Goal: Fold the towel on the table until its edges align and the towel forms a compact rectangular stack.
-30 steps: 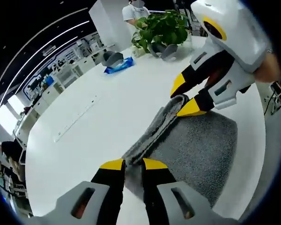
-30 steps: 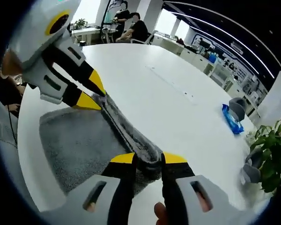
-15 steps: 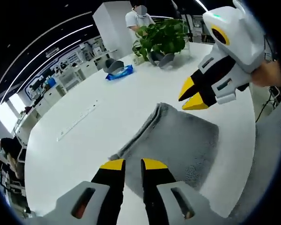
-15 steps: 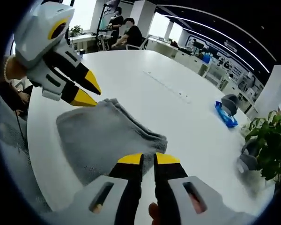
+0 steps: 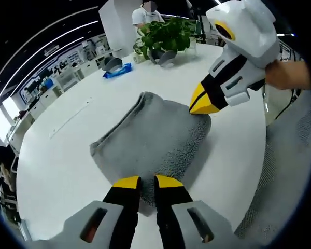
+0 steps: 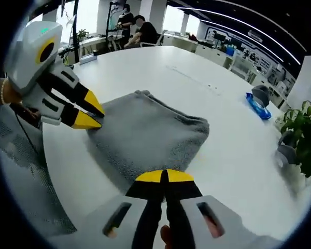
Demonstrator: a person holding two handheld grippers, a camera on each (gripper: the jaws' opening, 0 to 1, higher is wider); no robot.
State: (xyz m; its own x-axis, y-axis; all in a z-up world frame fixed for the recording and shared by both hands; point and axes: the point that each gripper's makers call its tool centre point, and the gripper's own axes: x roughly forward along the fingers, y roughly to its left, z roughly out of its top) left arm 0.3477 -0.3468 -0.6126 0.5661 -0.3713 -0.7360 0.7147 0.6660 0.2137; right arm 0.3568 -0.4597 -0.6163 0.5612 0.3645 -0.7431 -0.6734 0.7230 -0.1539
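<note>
While towel [image 5: 153,132] lies folded, plant [image 5: 163,33], blue pack [image 5: 118,70] well behind

Folded grey towel [image 6: 150,132] between both tools [image 6: 165,176], on white table [image 6: 233,155].

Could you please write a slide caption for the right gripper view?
Folded grey towel on a white table, closed right tongs at its near edge, left tongs open alongside.

Bare white table [image 5: 67,150] lies open on the far side of the folded towel [image 5: 150,135]. The potted plant [image 5: 163,33], 2 grey holders beside it [image 5: 160,56] and a blue packet [image 5: 117,70] stand well apart at the far edge. Both grippers [image 5: 141,182] [image 6: 165,176] crowd the towel's near edge. A mesh chair [image 6: 26,171] flanks the table rim.
</note>
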